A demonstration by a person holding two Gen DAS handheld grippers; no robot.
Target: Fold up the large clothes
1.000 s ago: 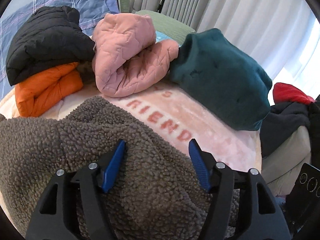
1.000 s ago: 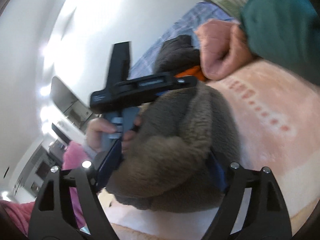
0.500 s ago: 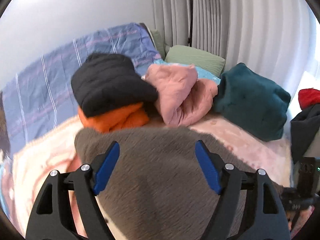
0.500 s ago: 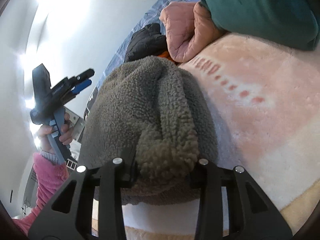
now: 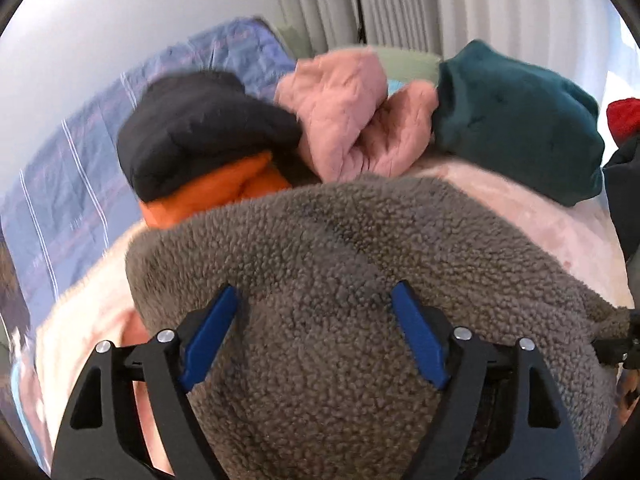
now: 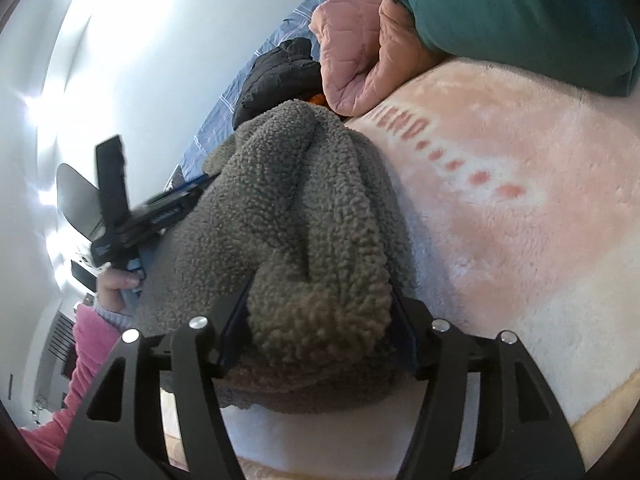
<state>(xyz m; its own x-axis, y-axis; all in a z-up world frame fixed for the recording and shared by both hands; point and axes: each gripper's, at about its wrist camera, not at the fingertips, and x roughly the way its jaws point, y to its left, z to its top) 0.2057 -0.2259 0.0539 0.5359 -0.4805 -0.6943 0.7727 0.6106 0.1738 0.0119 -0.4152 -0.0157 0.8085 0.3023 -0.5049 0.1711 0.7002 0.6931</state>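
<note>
A grey fleece jacket [image 5: 340, 280] lies bunched on a pink blanket [image 6: 500, 200] on the bed. My left gripper [image 5: 314, 288] hovers over the fleece with its jaws wide apart and its blue pads [image 5: 208, 340] clear of the cloth. In the right wrist view that left gripper [image 6: 160, 208] sits at the fleece's far left side, held by a hand [image 6: 116, 284]. My right gripper [image 6: 320, 292] has a thick roll of the fleece [image 6: 320, 320] between its jaws. The jaws are opening, and the roll still fills the gap and touches both pads.
Folded clothes line the far side: a black jacket [image 5: 200, 128] on an orange one [image 5: 216, 192], a pink quilted one [image 5: 352, 112] and a teal one [image 5: 516, 120]. A blue striped sheet [image 5: 80, 168] lies left; curtains [image 5: 480, 8] hang behind. A red garment [image 5: 624, 116] shows at right.
The right gripper pinched a roll of fleece, then widened around it. The left gripper lifted away to the left, then came back down onto the fleece's far side.
</note>
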